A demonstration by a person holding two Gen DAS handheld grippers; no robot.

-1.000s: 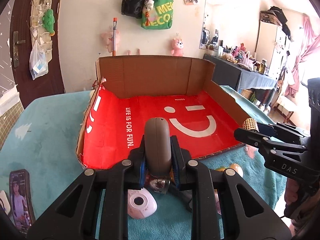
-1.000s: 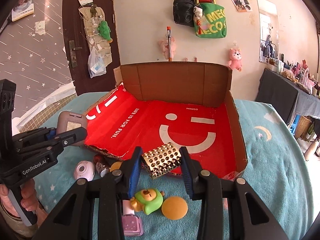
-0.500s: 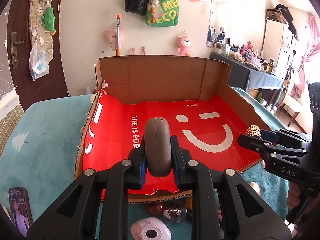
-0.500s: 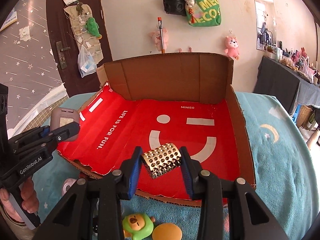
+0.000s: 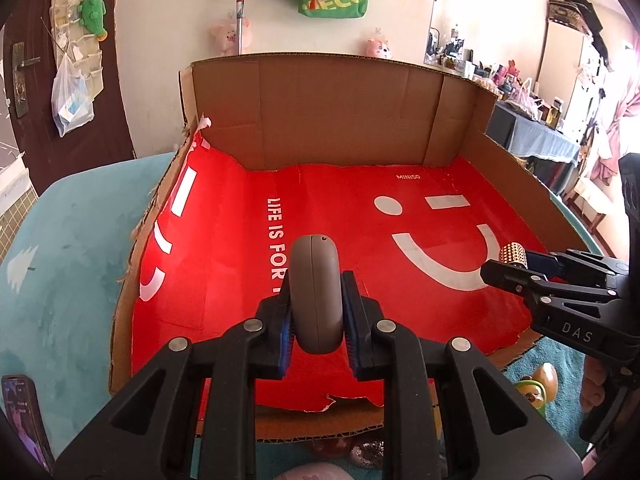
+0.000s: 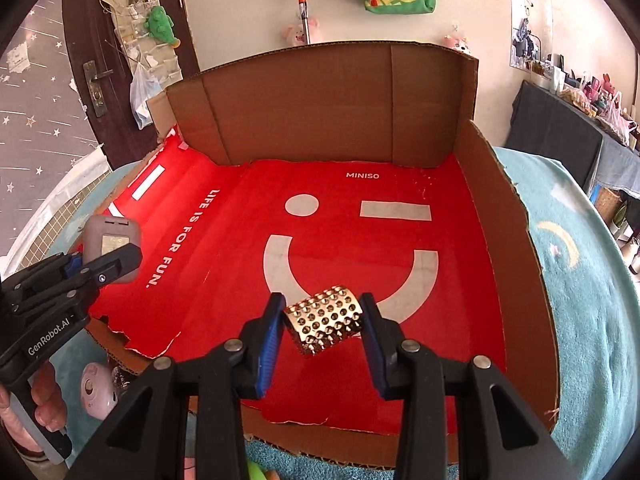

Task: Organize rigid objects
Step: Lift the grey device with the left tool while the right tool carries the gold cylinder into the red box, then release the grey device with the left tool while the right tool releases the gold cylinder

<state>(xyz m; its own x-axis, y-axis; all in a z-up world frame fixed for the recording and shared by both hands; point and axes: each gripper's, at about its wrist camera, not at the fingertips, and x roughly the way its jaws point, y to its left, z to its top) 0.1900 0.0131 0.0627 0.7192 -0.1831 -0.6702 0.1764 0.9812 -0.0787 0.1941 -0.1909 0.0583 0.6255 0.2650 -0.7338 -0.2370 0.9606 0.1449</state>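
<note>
A shallow cardboard box [image 5: 336, 108] [image 6: 320, 100] with a red smiley-face floor lies open on the teal cloth. My left gripper [image 5: 316, 312] is shut on a grey rounded case [image 5: 315, 292], held on edge above the box's front left part. That case [image 6: 110, 244] also shows at the left of the right wrist view, in the left gripper [image 6: 96, 268]. My right gripper [image 6: 323, 322] is shut on a gold studded cylinder [image 6: 324, 322], hanging over the front middle of the red floor. The same cylinder [image 5: 512, 251] peeks out of the right gripper [image 5: 516, 270] in the left wrist view.
Small items lie on the teal cloth before the box: a pink round gadget [image 6: 96, 390], a glittery ball [image 5: 366, 454], a green and orange toy [image 5: 538, 386]. A phone [image 5: 22, 412] rests at the far left. A person's hand [image 6: 44, 400] holds the left tool.
Both grippers have moved forward and down, from above the loose items on the cloth to over the box's red floor. Each has kept its object.
</note>
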